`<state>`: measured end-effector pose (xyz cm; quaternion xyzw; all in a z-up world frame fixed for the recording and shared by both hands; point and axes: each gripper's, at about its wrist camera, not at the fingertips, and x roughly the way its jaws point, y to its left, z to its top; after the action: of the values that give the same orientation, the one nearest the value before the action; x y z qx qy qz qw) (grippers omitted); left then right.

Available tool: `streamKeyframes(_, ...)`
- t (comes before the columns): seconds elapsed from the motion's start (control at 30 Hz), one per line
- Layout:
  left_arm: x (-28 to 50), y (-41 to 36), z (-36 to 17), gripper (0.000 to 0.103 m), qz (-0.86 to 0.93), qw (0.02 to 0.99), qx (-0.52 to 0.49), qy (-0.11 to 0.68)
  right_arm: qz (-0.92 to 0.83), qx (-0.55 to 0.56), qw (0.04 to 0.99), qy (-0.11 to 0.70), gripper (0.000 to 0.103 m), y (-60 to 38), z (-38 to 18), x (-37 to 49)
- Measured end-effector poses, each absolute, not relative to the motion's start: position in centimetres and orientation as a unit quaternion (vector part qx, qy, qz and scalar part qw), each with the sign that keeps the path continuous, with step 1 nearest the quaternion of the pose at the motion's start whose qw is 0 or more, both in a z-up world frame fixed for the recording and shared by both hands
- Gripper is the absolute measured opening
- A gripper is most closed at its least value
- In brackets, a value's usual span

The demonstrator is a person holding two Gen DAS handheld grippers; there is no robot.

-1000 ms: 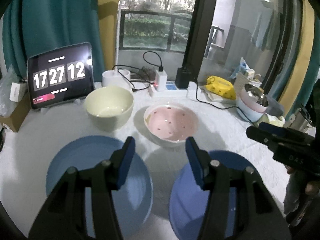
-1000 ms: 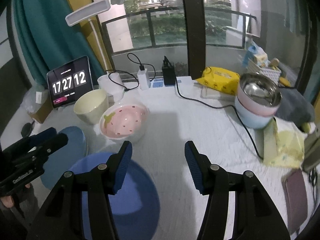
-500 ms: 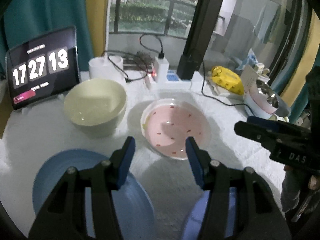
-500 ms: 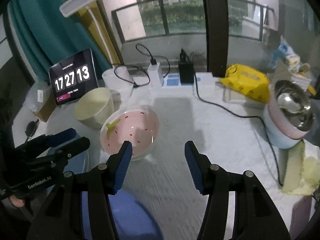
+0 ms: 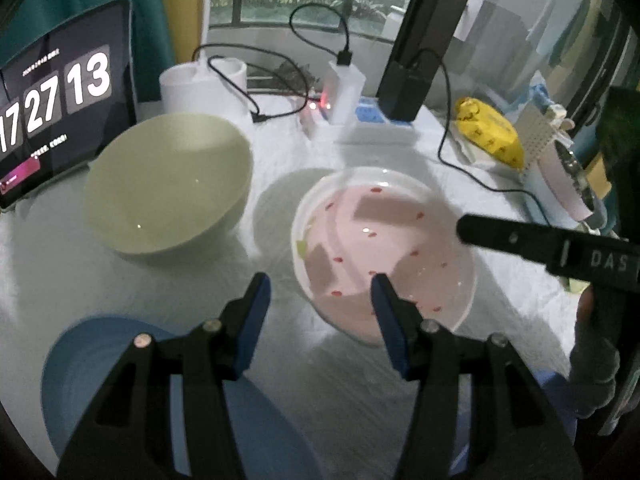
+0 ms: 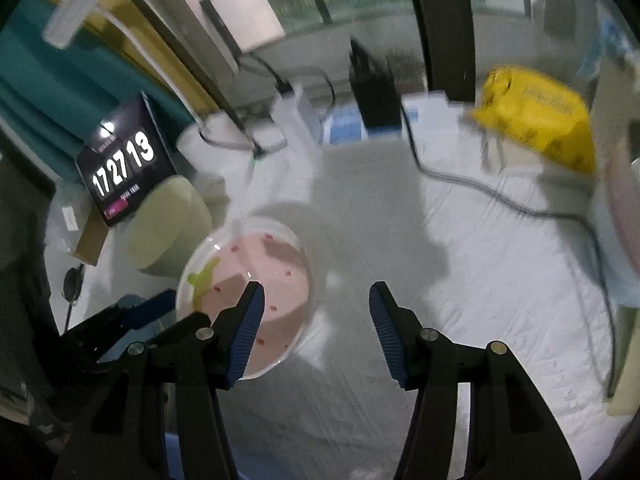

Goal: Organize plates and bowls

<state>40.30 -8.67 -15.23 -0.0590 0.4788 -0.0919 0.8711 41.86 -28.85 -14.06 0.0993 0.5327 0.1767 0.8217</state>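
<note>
A pink bowl with red specks (image 5: 384,248) (image 6: 256,276) sits mid-table, with a pale green bowl (image 5: 168,196) (image 6: 168,220) to its left. A blue plate (image 5: 84,364) lies at the near left under my left gripper (image 5: 320,292), which stands open above the pink bowl's near left rim, its right finger over the rim. My right gripper (image 6: 314,300) is open too, its left finger over the pink bowl's right side; in the left wrist view the right gripper (image 5: 540,240) reaches in over the bowl's far right edge. Nothing is between either pair of fingers.
A tablet clock (image 5: 52,96) leans at the far left. A white cup (image 5: 200,84), chargers with black cables (image 5: 344,92) and a yellow pack (image 5: 492,132) line the back. Stacked pastel bowls (image 5: 560,184) stand at the right. A second blue plate (image 5: 556,392) shows at the near right.
Both grippers have moved forward and down towards the pink bowl, which now looks larger and closer. The blue plates have slid to the bottom edges of both views. The jaws have kept their width.
</note>
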Motion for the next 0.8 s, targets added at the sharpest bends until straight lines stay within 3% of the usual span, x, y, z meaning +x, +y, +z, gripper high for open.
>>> streamKeyframes(0.17, 40.9, -9.0, -16.2, 0.053, -0.093, 0.865, -0.055, 0.489, 0.188, 0.11, 0.793, 0.569, 0.057, -28.6, -15.5, 43.5)
streamKeyframes(0.37, 41.4, -9.3, -16.3, 0.04, -0.094, 0.864, -0.047, 0.493, 0.204, 0.112, 0.763, 0.603, 0.054, -27.6, -16.8, 44.7)
streamKeyframes(0.6, 41.8, -9.7, -16.5, 0.033, -0.102, 0.861, -0.046, 0.496, 0.199, 0.1, 0.761, 0.609, 0.021, -26.8, -17.0, 45.2)
streamKeyframes(0.8, 41.6, -10.1, -16.2, 0.03, -0.111, 0.866, -0.042, 0.487, 0.184, 0.05, 0.784, 0.591, 0.015, -25.8, -16.0, 44.6)
